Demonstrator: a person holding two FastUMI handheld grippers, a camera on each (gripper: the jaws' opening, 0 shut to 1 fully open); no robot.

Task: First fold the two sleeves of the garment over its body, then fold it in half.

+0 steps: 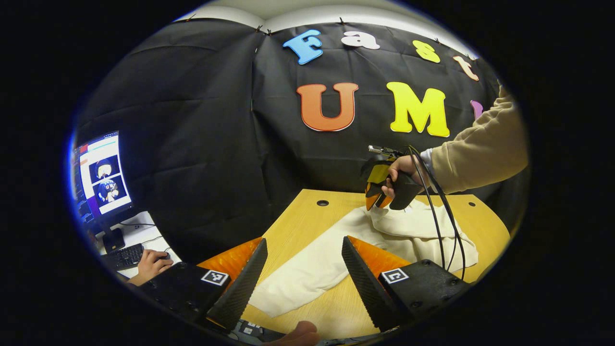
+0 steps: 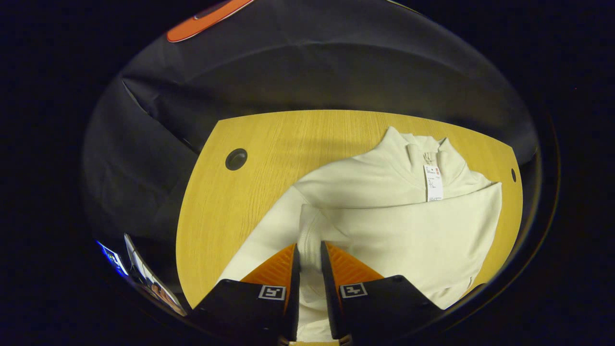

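Right hand-held gripper (image 2: 310,262) clamped on cream garment's (image 2: 394,226) cuff, mid-frame over body; other sleeve (image 1: 307,269) lies outstretched on bench (image 2: 250,202), lower centre. Left hand-held gripper (image 1: 302,269) apart, holding nothing. Halving left.

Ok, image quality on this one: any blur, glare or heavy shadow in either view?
Left gripper view: sharp, strong fisheye bending of the table; the monitor glows bright. Right gripper view: sharp, evenly lit; soft shadow falls on the garment above the right gripper.
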